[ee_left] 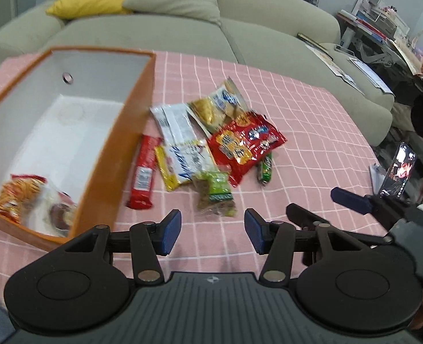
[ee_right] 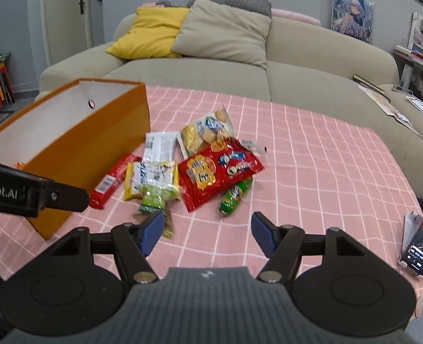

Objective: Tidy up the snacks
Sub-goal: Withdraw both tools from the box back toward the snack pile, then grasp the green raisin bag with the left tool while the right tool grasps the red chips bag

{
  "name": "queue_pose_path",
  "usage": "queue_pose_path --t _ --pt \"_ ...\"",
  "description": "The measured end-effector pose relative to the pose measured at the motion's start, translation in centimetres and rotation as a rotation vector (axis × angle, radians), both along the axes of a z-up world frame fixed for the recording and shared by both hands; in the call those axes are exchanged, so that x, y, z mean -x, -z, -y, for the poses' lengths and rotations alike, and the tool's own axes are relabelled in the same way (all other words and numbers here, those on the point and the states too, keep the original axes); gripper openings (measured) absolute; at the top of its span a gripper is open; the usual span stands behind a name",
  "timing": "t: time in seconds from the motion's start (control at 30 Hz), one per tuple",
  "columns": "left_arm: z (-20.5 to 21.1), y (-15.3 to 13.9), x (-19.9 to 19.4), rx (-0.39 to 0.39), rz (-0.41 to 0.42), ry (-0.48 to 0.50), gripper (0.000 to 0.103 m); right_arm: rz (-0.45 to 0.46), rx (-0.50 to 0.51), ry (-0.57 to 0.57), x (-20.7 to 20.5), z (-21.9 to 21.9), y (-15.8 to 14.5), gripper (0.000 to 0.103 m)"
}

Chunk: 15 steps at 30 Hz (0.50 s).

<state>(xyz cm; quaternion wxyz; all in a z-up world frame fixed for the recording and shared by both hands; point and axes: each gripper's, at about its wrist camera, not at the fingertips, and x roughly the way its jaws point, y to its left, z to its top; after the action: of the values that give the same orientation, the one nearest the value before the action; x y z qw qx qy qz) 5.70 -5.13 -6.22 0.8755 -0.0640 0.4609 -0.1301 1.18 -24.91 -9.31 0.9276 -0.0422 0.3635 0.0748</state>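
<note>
A pile of snack packets lies on the pink checked tablecloth (ee_left: 311, 132) beside an orange box (ee_left: 116, 154) with a white inside. The pile holds a large red bag (ee_left: 244, 143), a yellow-white packet (ee_left: 182, 163), a long red bar (ee_left: 142, 172), a green clear packet (ee_left: 215, 193), a small green pack (ee_left: 265, 169), a white wrapper (ee_left: 172, 121) and a biscuit bag (ee_left: 218, 106). One snack bag (ee_left: 25, 197) lies inside the box. My left gripper (ee_left: 212, 233) hovers open just short of the green clear packet. My right gripper (ee_right: 208, 233) is open near the small green pack (ee_right: 234, 196).
A beige sofa (ee_right: 297, 77) with yellow and grey cushions stands behind the table. A phone on a stand (ee_right: 420, 243) sits at the table's right edge. In the right wrist view the left gripper's body (ee_right: 33, 193) reaches in front of the orange box (ee_right: 76, 149).
</note>
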Motion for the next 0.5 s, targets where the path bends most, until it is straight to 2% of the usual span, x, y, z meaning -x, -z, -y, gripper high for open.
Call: queue_pose_path --t 0.23,0.4,0.5 --pt "1.7 1.7 -2.2 0.001 -0.035 -0.008 0.060 -0.018 0.027 -0.008 -2.1 1.1 1.4 0.059" --pt "2.7 3.0 -4.3 -0.009 -0.073 -0.037 0.061 -0.014 0.050 -0.049 -4.0 1.5 2.2 0.060" --pt "3.1 3.8 -5.6 -0.014 -0.098 -0.052 0.061 -0.015 0.076 -0.077 -5.3 1.5 2.7 0.064"
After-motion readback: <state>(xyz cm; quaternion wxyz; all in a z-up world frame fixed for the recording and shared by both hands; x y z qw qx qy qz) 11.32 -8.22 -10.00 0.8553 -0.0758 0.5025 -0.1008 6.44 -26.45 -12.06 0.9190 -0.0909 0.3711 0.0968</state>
